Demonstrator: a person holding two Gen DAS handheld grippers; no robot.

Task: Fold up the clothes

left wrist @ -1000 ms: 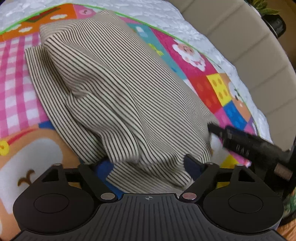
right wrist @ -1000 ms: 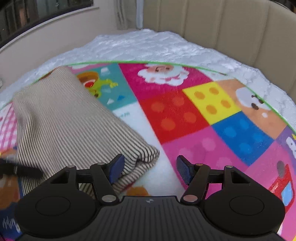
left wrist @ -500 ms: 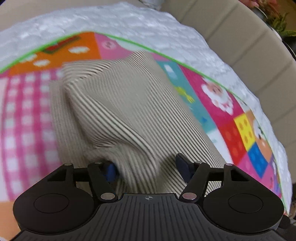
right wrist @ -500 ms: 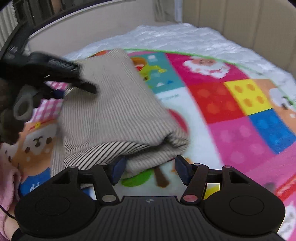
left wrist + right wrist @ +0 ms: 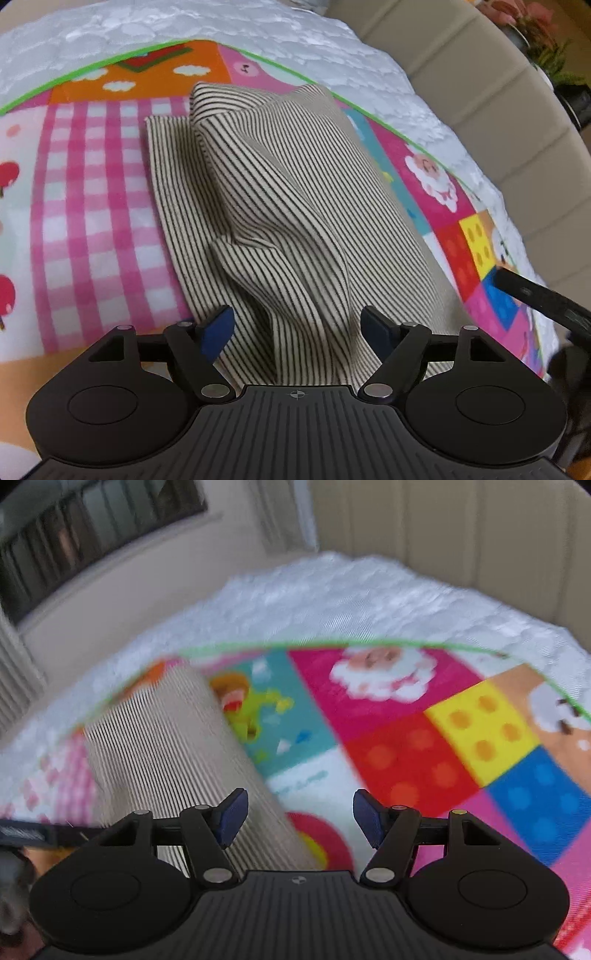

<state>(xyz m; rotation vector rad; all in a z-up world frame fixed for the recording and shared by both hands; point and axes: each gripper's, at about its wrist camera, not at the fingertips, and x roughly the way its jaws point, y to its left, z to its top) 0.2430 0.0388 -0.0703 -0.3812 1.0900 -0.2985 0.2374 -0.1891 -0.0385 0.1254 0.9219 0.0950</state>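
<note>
A striped beige garment [image 5: 295, 206], partly folded and humped in the middle, is lying on a colourful play mat [image 5: 85, 206] spread over a white-quilted bed [image 5: 229, 26], reaching toward the mat's far green edge. The left gripper [image 5: 298, 328] is hovering with fingers spread around the near ridge, having just been opening, pinching nothing, while the right gripper [image 5: 298, 818] is hanging spread and empty beside the garment's right edge. Pressing the hump flat before the next fold seems wise; the mat's small print is probably too blurred to read.
</note>
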